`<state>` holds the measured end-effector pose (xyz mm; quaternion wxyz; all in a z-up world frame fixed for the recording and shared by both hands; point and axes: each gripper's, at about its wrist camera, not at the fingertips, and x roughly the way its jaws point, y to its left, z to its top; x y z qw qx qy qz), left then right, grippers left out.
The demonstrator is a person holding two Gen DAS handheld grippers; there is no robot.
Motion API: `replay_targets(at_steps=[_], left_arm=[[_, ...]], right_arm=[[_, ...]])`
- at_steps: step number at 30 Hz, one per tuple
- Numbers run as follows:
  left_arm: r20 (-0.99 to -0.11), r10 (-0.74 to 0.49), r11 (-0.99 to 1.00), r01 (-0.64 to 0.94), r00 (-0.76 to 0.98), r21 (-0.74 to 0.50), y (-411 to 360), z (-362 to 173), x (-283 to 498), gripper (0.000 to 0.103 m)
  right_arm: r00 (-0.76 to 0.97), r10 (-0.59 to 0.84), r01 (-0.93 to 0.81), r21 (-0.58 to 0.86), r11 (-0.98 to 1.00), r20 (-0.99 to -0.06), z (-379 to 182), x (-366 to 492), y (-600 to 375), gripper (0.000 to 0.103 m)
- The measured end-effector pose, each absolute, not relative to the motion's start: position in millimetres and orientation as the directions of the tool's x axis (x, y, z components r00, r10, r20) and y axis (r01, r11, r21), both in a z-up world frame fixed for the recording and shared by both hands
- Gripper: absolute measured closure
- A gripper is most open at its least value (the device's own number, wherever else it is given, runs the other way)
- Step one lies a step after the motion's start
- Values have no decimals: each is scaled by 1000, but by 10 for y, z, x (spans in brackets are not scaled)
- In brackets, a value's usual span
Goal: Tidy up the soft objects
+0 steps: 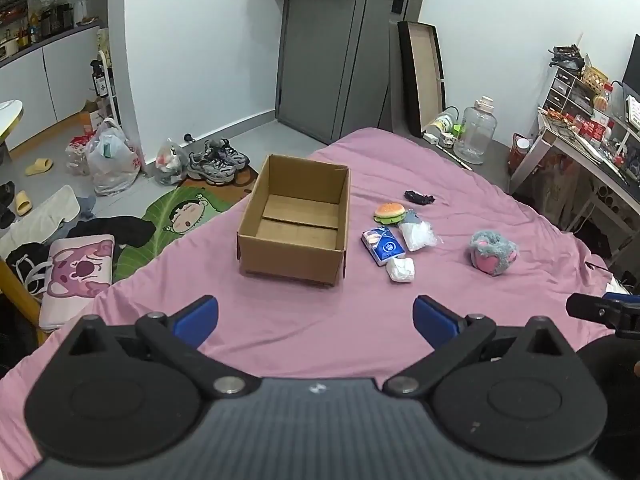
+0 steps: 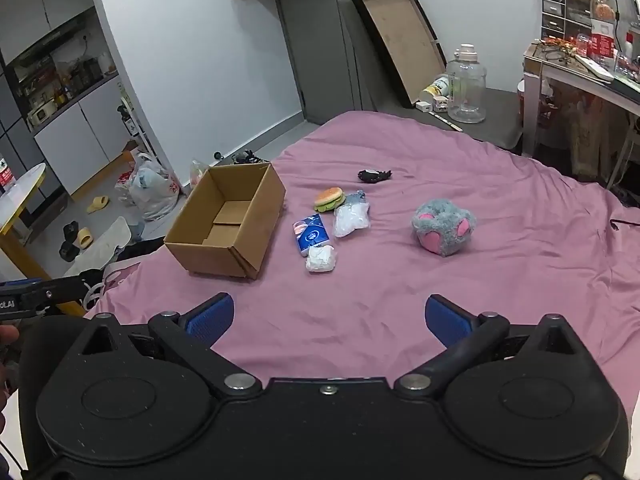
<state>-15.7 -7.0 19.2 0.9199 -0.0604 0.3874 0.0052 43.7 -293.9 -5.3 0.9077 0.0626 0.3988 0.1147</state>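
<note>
Grippers: left gripper & right gripper both spread wide, empty, over bed's near edge.
Risk: cardboard box light, near bed's left edge; nudge could tip it off.

On the pink bed sheet stands one open cardboard box. Beside it lie six soft things: one burger toy, one blue tissue pack, one clear plastic bag, one white crumpled wad, one small black item, and one grey-and-pink plush paw. Two claws are in view, one left, one right.
</note>
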Motion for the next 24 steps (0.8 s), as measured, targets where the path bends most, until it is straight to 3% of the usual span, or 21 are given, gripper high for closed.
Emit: replay_targets(at_steps=[24], left_arm=[[-700,-57,993,-31,711,-113,-161,244,-316,0]], right_arm=[[676,261,-150,218,964,-689,9,314,-3030,0]])
